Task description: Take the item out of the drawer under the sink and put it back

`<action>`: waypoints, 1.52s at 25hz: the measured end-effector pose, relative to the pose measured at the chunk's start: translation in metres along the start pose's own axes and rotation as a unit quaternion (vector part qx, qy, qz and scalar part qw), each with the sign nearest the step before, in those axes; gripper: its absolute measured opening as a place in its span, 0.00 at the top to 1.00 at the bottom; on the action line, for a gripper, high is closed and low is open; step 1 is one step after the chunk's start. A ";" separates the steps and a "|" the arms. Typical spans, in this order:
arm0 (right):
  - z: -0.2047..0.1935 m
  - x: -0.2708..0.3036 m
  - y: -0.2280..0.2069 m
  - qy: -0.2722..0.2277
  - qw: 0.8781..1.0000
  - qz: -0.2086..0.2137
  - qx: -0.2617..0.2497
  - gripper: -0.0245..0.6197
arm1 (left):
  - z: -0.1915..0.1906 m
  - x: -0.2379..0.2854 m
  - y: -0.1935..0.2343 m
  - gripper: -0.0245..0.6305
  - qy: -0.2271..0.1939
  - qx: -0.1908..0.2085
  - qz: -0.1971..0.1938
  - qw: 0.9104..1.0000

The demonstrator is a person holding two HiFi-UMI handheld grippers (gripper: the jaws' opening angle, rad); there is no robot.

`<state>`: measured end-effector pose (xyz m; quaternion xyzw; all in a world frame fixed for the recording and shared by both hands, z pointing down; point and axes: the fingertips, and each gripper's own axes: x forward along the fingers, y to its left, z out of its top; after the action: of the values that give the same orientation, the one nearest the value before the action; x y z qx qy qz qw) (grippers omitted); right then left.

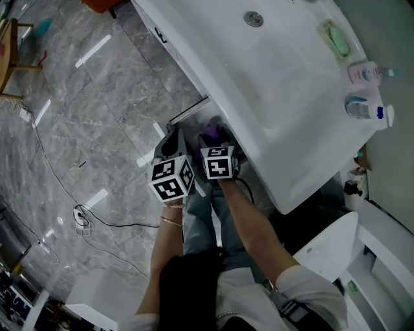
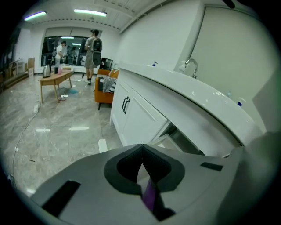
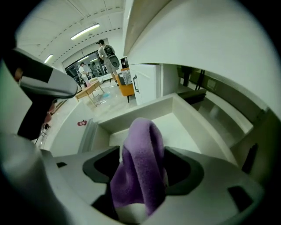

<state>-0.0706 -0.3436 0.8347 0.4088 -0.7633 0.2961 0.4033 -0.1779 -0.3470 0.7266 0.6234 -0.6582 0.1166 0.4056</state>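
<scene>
Grey marble floor tiles run glossy through the room, with a thin black cable trailing across them at the left. A white sink basin fills the far right of the head view. It has a metal drain, a green soap bar on its ledge, and two plastic bottles near the right edge. A chrome faucet rises from the counter, and below it are white cabinet doors with a dark handle.

Under the basin the white drawer stands pulled out, its bare inside lit.

The right gripper has its jaws set wide around a folded purple towel – the pads press it from both sides and hold it above the open drawer, clear of the drawer floor. The left gripper hangs just beside it with its jaw tips touching. A sliver of purple shows in the narrow gap behind the tips, but I cannot tell whether it is pinched there.

Far across the room are a wooden table, an orange chair and a standing person with a backpack, under long ceiling lights.
</scene>
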 end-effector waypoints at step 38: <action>0.071 -0.164 0.067 -0.158 0.978 0.064 -0.119 0.80 | 0.033 -0.084 -0.015 0.96 -0.024 0.007 0.023 0.999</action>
<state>-0.0993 -0.3028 0.6507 0.3496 -0.8717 0.1602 0.3039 -0.1858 -0.3113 0.6429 0.6137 -0.6811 0.1156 0.3821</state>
